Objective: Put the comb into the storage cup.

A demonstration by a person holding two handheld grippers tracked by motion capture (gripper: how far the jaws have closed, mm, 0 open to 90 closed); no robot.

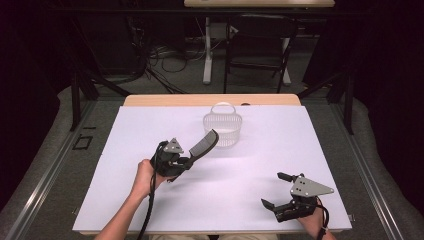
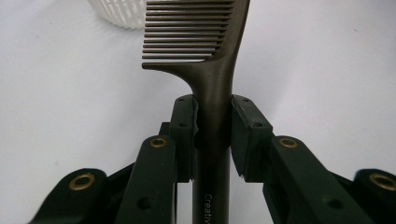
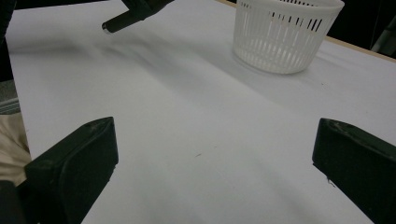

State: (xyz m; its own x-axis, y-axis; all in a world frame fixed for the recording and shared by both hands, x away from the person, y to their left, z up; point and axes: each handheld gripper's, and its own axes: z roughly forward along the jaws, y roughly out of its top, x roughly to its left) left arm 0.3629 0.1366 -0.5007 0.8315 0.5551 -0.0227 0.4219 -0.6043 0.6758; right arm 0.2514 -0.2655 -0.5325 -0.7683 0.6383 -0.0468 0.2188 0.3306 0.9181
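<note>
Gripping a dark comb (image 1: 202, 145) by its handle, the left gripper (image 1: 186, 161) is raised above the white table (image 1: 260, 165), its jaws pressed against both sides of the handle in the left gripper view while the toothed end (image 2: 187, 32) points up and away toward the white basket (image 1: 223, 127), which stands near the far edge of the table just beyond the comb's tip. Near the front right corner the right gripper (image 1: 276, 189) sits low over the table with its jaws spread wide apart and nothing between them.
</note>
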